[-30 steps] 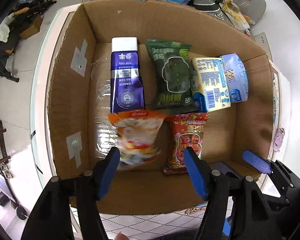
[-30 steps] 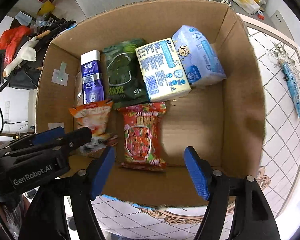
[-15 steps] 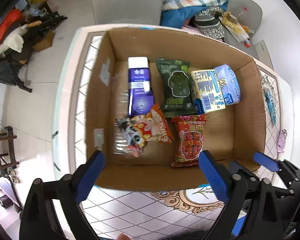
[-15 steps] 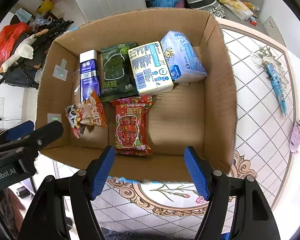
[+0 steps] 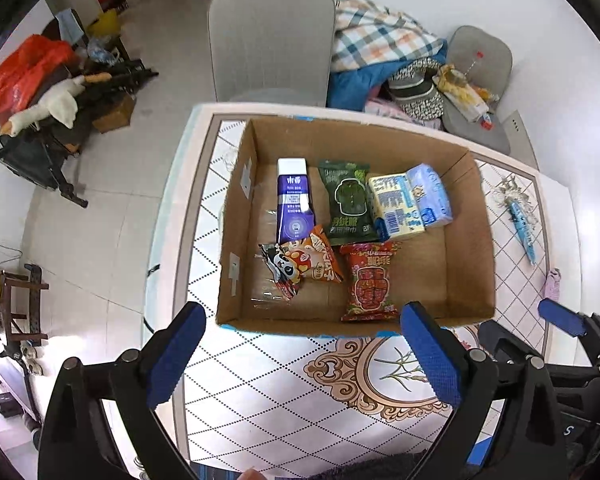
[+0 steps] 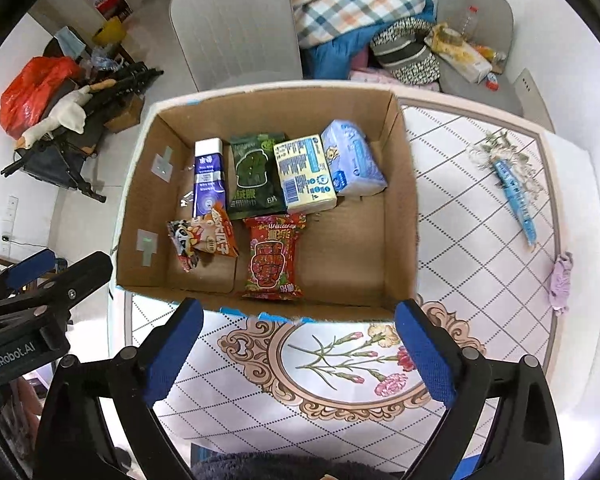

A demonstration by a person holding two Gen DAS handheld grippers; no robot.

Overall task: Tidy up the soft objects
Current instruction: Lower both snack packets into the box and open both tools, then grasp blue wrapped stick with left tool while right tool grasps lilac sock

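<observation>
While both tongs hover over the table short of the cardboard box [image 5: 236,216], left gripper [image 5: 300,354] and right gripper [image 6: 296,350] stand with jaws wide apart, holding nothing. Six soft packs lie in the box, ahead of both tongs. Back row: purple pouch [image 5: 294,206], green wipes pack [image 5: 346,202], yellow tissue pack [image 5: 394,206], blue tissue pack [image 5: 432,196]. Front row: orange panda snack bag [image 5: 300,266], askew, and red snack bag [image 5: 370,282], long axis pointing away from the tongs. Judgement: box looks filled; the remaining candidate is a blue-wrapped item [image 6: 514,196] on the tablecloth, ahead-right, nearer the right gripper. Right view shows its full length; left view shows it smaller, near the edge.
</observation>
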